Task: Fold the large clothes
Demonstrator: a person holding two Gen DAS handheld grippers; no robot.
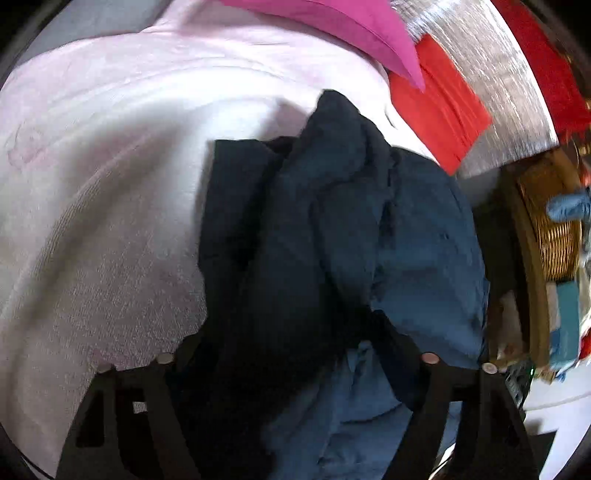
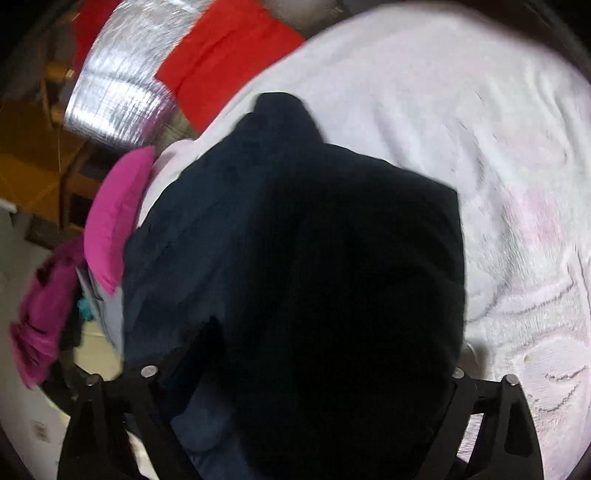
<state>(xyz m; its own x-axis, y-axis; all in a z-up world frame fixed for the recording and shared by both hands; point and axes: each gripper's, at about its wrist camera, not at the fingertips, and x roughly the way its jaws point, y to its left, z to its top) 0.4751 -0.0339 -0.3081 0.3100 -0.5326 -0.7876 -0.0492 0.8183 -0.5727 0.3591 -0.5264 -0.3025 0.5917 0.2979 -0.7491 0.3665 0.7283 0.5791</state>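
Observation:
A dark navy garment [image 1: 332,229] hangs bunched in front of my left gripper [image 1: 299,332], which is shut on it; the fingertips are buried in the cloth. The same navy garment [image 2: 295,258] fills the middle of the right wrist view, and my right gripper [image 2: 303,350] is shut on it too, fingertips hidden under the folds. Beneath the garment lies a pale pink fleece cloth [image 1: 110,166], which also shows in the right wrist view [image 2: 461,147].
A magenta cloth [image 1: 354,29] and a red cloth [image 1: 439,110] lie on a silver quilted surface [image 1: 491,92] beyond the pink cloth. A wicker basket [image 1: 554,229] stands at the right. The magenta cloth [image 2: 114,218], red cloth [image 2: 221,59] and wooden furniture [image 2: 33,166] show in the right wrist view.

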